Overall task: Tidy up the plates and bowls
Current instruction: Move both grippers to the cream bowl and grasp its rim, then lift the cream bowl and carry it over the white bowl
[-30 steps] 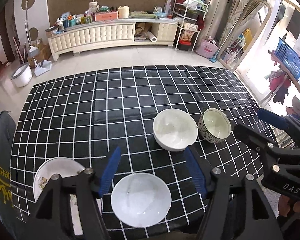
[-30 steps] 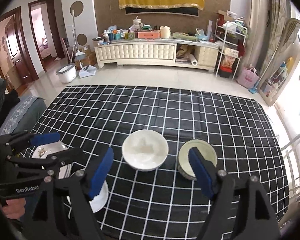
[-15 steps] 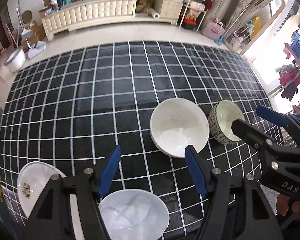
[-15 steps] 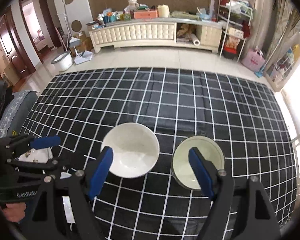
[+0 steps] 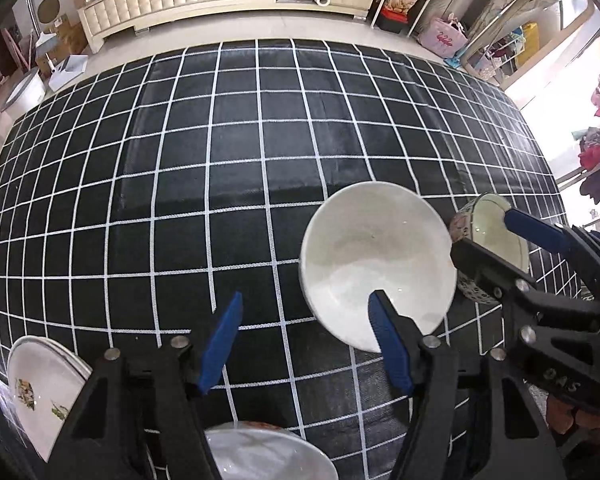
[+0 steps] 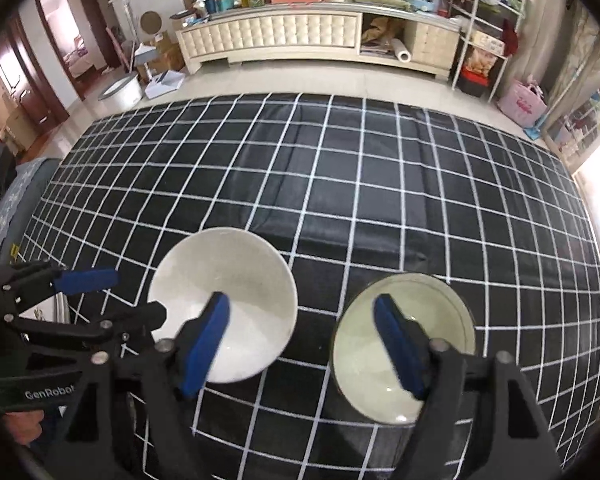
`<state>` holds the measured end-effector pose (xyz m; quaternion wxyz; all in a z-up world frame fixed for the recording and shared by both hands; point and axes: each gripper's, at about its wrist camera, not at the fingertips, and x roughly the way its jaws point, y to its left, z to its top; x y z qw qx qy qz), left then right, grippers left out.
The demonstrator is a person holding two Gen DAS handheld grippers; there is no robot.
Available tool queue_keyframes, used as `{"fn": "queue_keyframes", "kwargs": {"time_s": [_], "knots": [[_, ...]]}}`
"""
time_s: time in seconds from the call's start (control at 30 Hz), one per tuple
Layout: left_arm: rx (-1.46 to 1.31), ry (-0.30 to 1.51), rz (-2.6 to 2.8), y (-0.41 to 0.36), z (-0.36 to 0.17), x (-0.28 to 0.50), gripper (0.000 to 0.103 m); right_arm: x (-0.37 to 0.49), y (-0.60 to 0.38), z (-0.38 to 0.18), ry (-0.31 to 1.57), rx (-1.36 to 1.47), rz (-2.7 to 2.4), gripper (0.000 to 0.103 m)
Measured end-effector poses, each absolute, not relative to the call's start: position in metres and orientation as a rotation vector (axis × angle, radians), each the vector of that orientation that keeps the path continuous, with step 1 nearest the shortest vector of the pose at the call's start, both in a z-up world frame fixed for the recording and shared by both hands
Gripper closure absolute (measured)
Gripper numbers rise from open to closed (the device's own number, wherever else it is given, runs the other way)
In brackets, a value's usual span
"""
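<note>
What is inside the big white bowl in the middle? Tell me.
Nothing visible: the white bowl looks empty, its glossy inside bare. The left gripper's fingertip covers part of its near rim.

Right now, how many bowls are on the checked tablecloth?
3: a large white bowl mid-table, a patterned bowl just right of it, and a white bowl at the near edge, partly hidden by the left gripper. Others may be out of view.

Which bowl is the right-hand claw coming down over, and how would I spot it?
Look at the black tablecloth with the white grid. Two bowls stand side by side near its front edge; take the right one, the patterned bowl. Unlike the plain white bowl beside it, it is pale green inside and speckled outside.
</note>
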<state>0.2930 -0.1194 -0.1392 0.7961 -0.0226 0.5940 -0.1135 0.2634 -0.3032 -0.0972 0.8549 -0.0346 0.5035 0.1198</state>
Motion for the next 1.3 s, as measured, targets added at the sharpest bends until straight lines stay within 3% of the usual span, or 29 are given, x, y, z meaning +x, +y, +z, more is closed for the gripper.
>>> {"fn": "queue_keyframes", "kwargs": {"time_s": [0.17,0.3,0.43,0.57,0.67,1.03,1.3], "knots": [[-0.047,1.293,-0.251,-0.121,-0.148,0.295,0.060,0.271,-0.301,-0.111,1.095,-0.093,0.275,0.054],[-0.043,1.318,-0.251,-0.123,-0.157,0.298,0.080,0.273,-0.299,-0.116,1.109,-0.101,0.281,0.067],[-0.058,1.323,-0.263,-0.124,-0.158,0.299,0.088,0.276,-0.299,-0.122,1.121,-0.111,0.289,0.073],[-0.042,1.324,-0.247,-0.125,-0.160,0.296,0.090,0.280,-0.300,-0.128,1.144,-0.102,0.294,0.080],[-0.036,1.319,-0.245,-0.126,-0.161,0.298,0.090,0.280,-0.298,-0.133,1.158,-0.088,0.305,0.092],[-0.057,1.314,-0.240,-0.126,-0.159,0.293,0.094,0.265,-0.298,-0.123,1.121,-0.060,0.259,0.094],[-0.063,1.244,-0.242,-0.106,-0.115,0.266,0.094,0.248,-0.288,-0.086,1.075,-0.033,0.258,0.094]]}}
